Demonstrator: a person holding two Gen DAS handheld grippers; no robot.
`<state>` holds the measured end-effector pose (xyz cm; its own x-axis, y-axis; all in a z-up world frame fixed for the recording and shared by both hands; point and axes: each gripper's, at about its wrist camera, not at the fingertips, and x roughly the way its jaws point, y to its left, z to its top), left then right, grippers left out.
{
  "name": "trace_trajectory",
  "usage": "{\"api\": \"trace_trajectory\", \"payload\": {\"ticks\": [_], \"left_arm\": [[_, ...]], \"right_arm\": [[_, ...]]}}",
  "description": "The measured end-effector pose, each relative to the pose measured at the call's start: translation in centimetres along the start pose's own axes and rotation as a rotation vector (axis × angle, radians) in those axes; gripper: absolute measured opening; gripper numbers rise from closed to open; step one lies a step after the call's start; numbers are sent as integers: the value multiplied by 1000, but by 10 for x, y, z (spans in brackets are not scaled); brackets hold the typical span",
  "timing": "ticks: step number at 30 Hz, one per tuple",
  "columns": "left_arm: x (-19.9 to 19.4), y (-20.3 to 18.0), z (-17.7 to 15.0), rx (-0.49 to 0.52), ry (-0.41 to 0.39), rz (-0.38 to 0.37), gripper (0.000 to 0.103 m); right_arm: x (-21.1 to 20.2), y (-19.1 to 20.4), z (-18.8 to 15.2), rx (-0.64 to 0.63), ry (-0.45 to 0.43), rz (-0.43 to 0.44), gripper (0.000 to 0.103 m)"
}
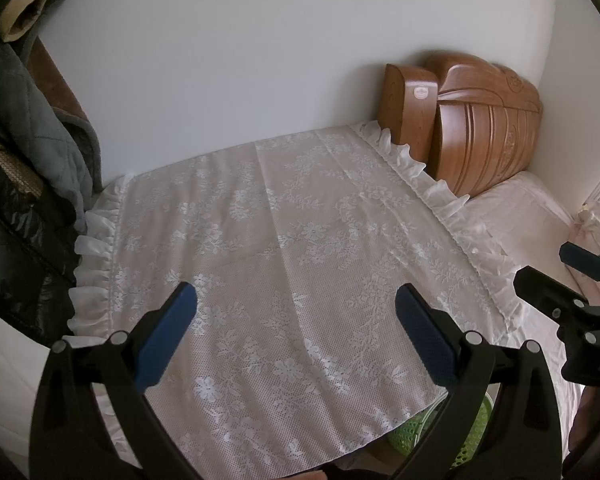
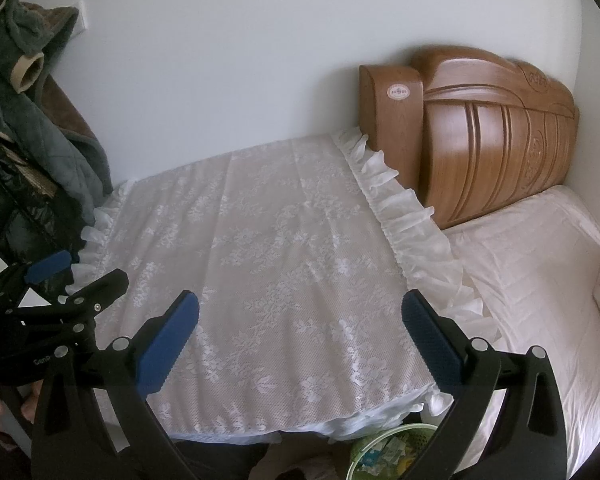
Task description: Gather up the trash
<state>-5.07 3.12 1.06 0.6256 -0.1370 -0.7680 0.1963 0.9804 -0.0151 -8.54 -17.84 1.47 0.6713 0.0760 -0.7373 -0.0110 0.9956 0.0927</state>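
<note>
My left gripper (image 1: 296, 336) is open and empty above a table covered with a white lace cloth (image 1: 284, 240). My right gripper (image 2: 300, 340) is open and empty above the same cloth (image 2: 268, 248); it also shows at the right edge of the left wrist view (image 1: 580, 280). A green mesh bin (image 2: 392, 452) with bits of paper trash inside stands on the floor below the table's front edge, between table and bed. It shows partly in the left wrist view (image 1: 416, 432). A crumpled white wad (image 1: 598, 222) lies on the bed at far right.
A carved wooden headboard (image 2: 492, 136) stands at the back right, with a pale pink bed (image 2: 540, 280) beside the table. Dark coats and a grey quilted garment (image 1: 24, 152) hang at the left. A white wall is behind.
</note>
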Motion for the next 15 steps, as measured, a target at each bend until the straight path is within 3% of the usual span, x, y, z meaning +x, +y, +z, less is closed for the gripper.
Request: {"api": "trace_trajectory", "payload": {"ticks": [15], "left_arm": [[0,0,-1,-2,1,-3,95]], "right_arm": [[0,0,-1,-3,1,2,101]]}}
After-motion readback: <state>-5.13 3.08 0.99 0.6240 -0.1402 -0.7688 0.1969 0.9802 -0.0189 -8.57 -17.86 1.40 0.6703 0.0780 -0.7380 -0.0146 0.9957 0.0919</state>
